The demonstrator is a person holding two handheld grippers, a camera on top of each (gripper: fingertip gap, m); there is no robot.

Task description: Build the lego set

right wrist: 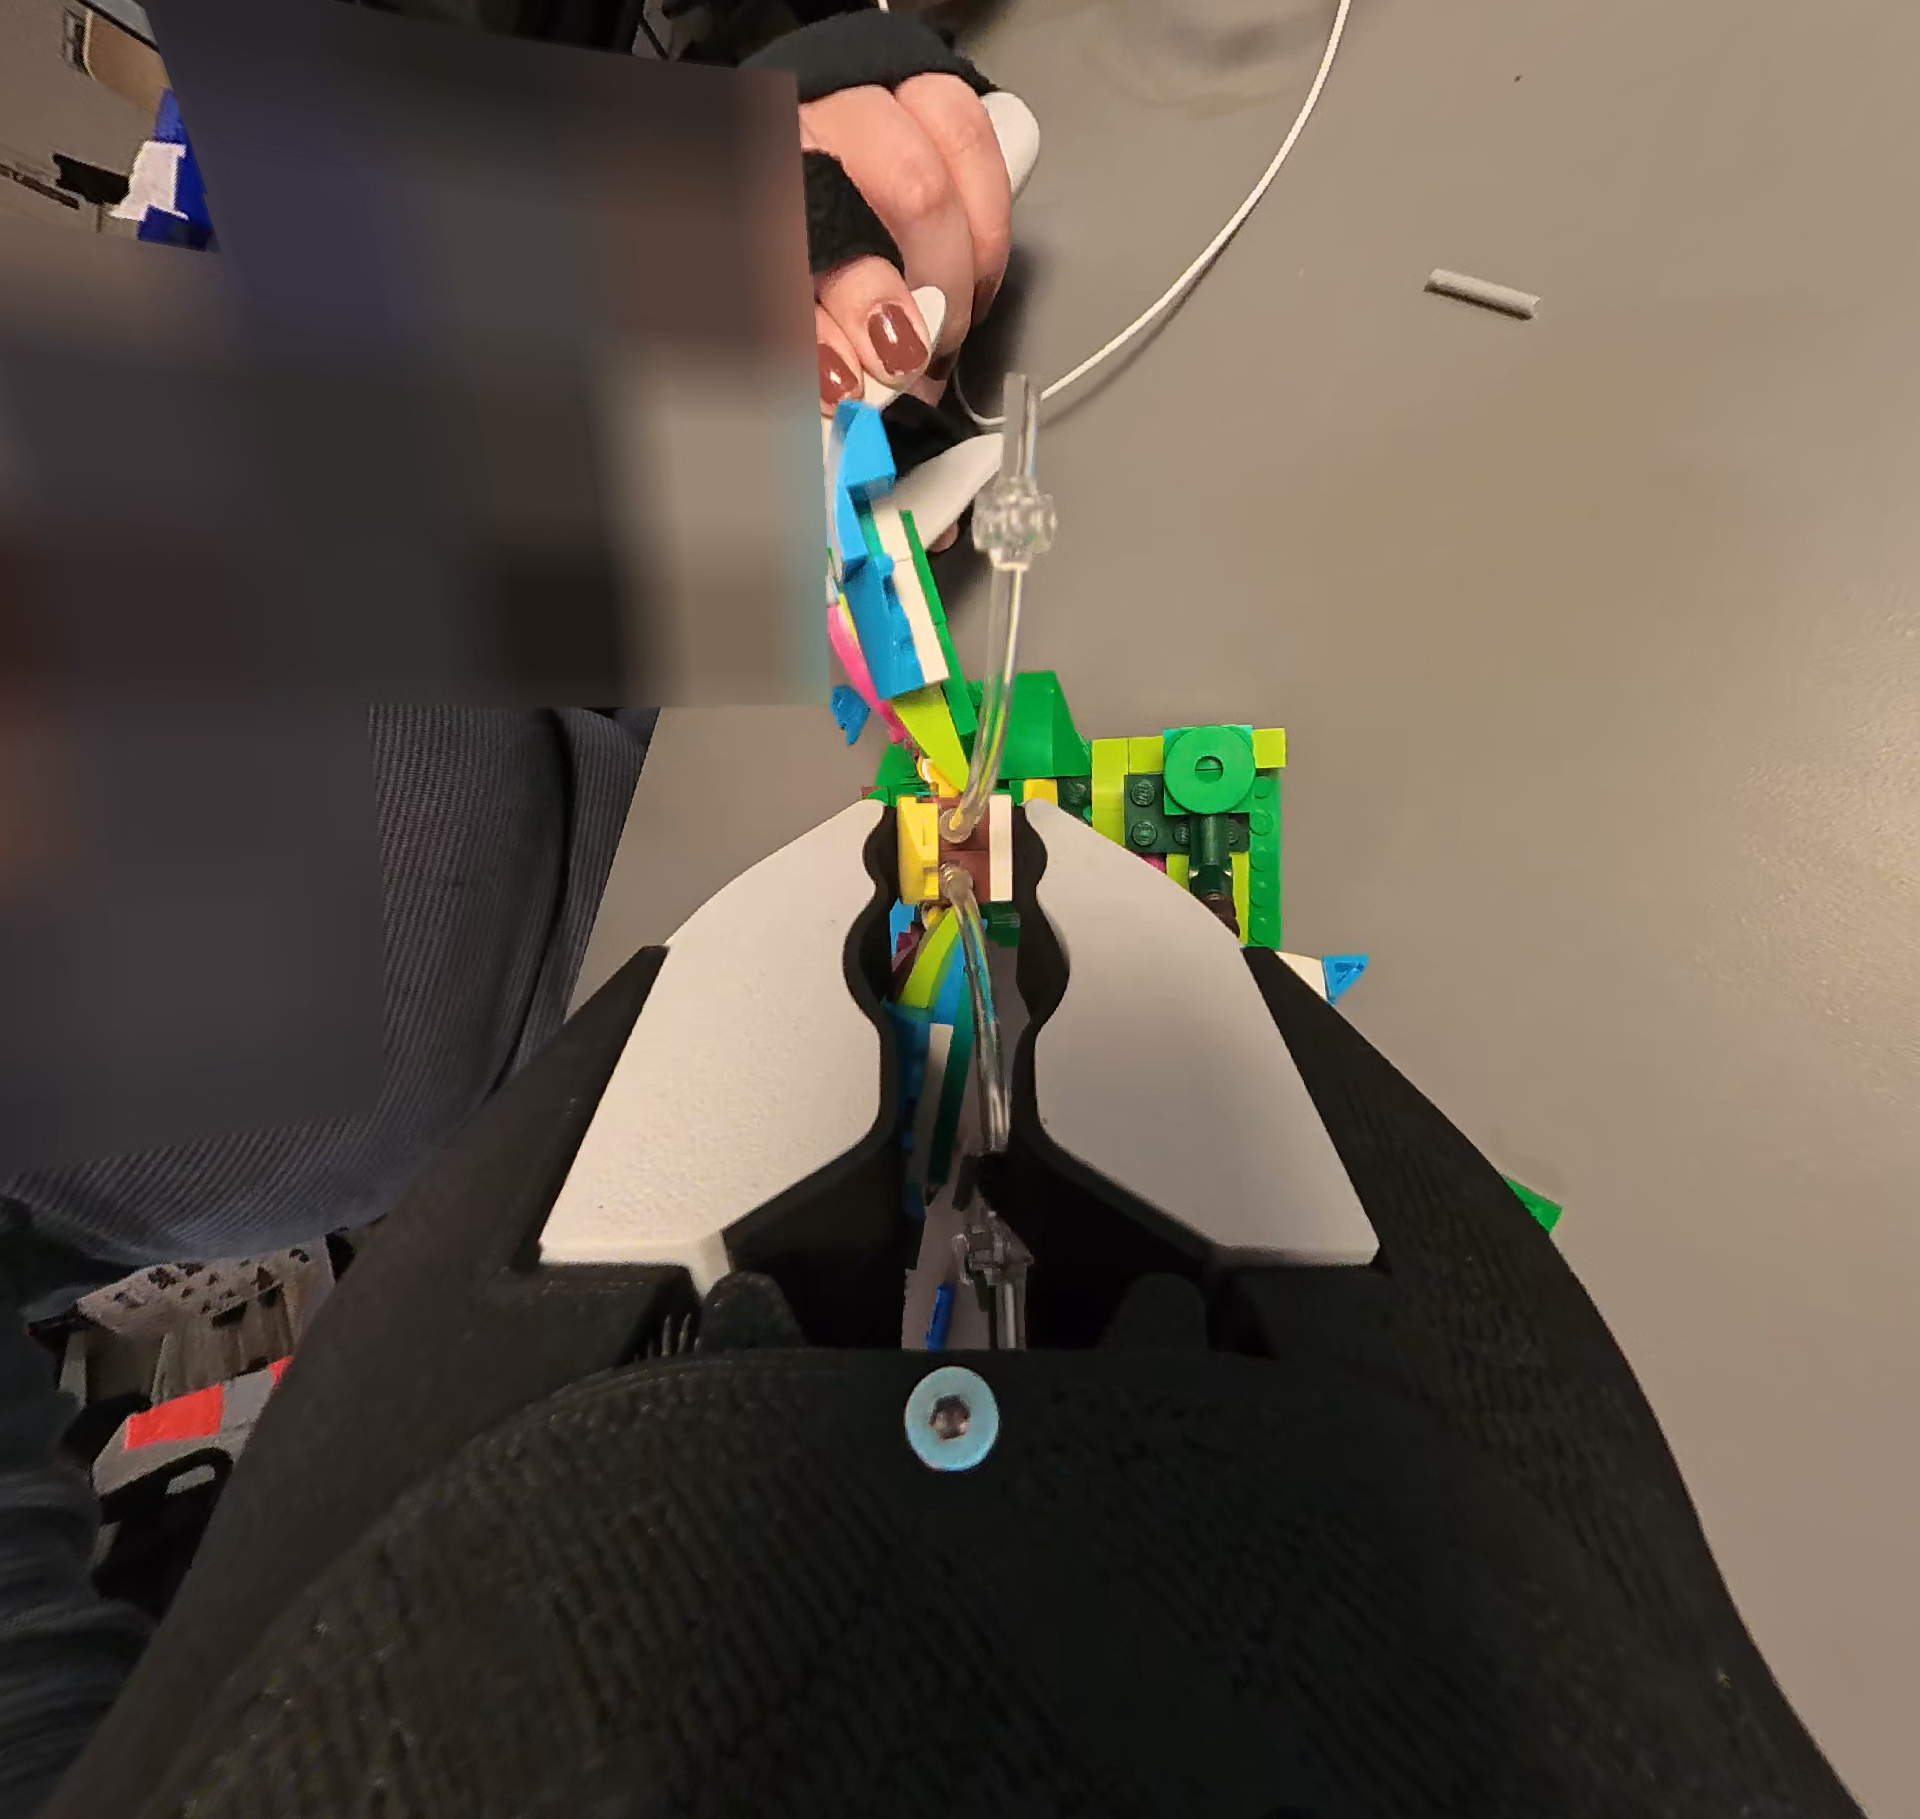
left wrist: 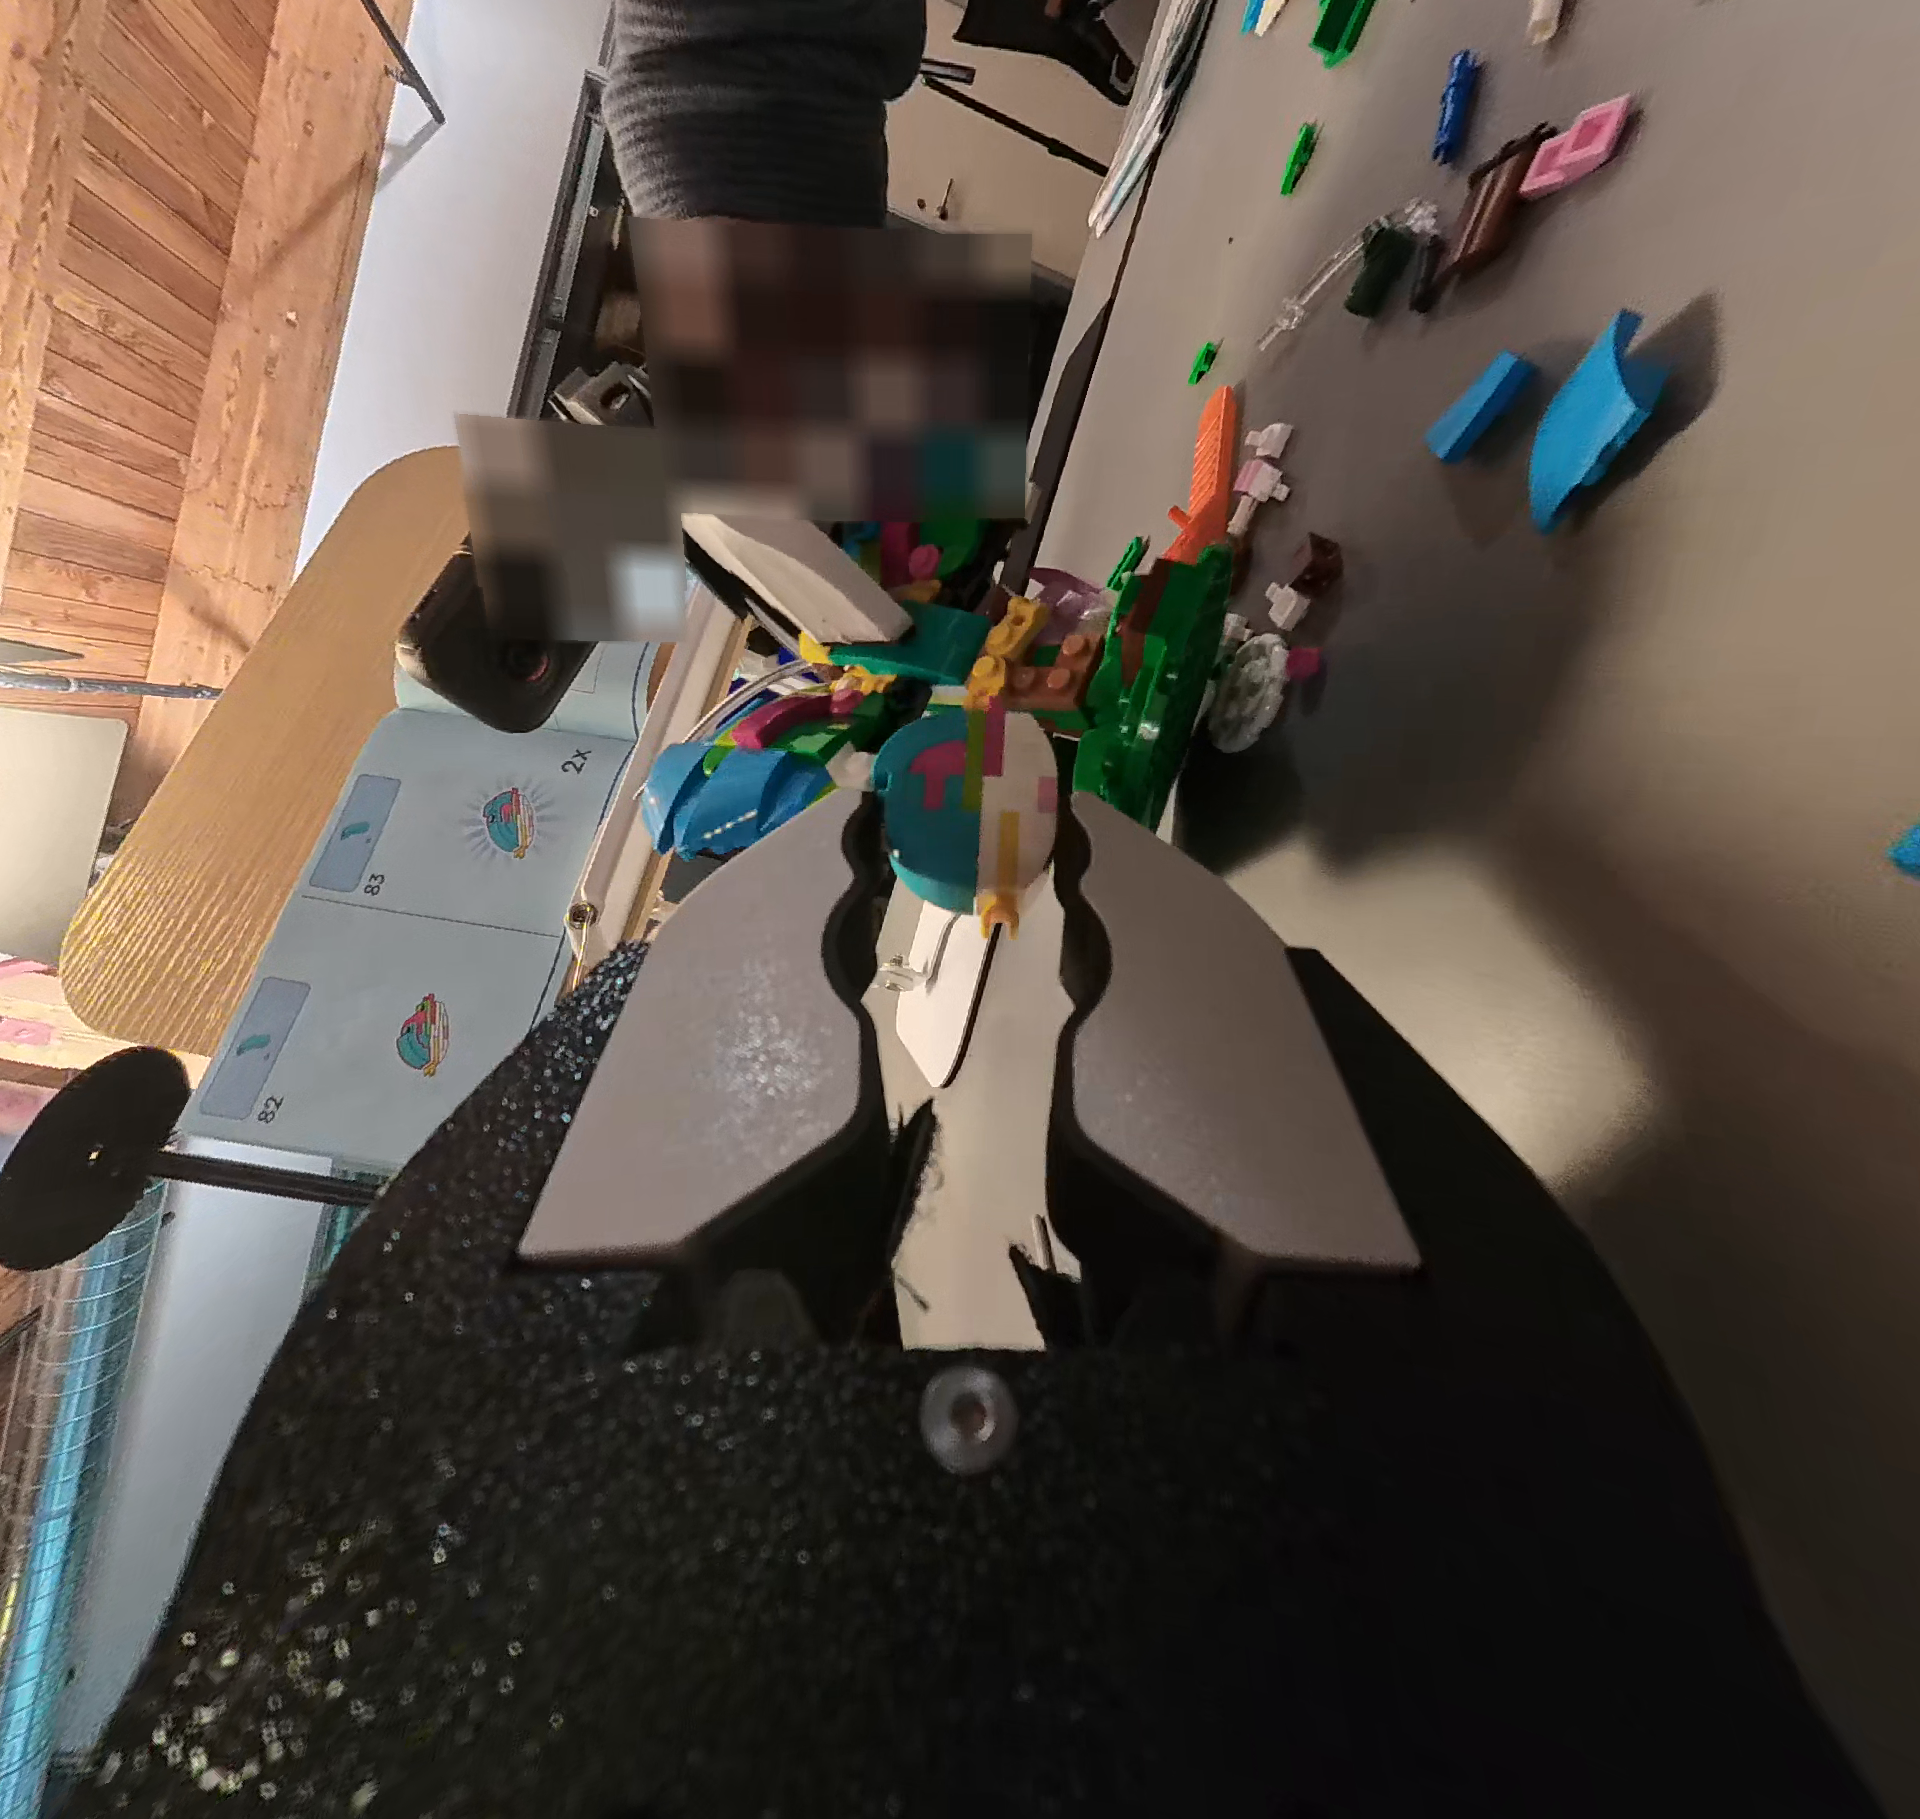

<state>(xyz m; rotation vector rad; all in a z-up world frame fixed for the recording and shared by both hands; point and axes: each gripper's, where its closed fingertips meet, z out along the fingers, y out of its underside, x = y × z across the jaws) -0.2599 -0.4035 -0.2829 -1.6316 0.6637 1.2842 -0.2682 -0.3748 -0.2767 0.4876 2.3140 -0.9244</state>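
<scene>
The lego model, a green base (left wrist: 1148,699) with a hub of small bricks and clear tubes, stands on the grey table (left wrist: 1558,834). My left gripper (left wrist: 971,824) is shut on a teal and white rounded shell (left wrist: 961,782) that is attached to the model. In the right wrist view my right gripper (right wrist: 951,829) is shut on the yellow, brown and white hub (right wrist: 920,850), beside the green base (right wrist: 1195,813). A clear tube (right wrist: 1003,626) rises from the hub. One white finger (left wrist: 810,580) of the right gripper shows in the left wrist view.
Loose pieces lie on the table: a blue curved piece (left wrist: 1590,429), a blue brick (left wrist: 1475,408), an orange piece (left wrist: 1210,470) and a pink tile (left wrist: 1574,143). An open instruction booklet (left wrist: 416,886) lies nearby. A hand (right wrist: 914,211) and a white cable (right wrist: 1247,211) lie beyond the model. The left gripper's tips are roughly 4 cm from the right gripper's.
</scene>
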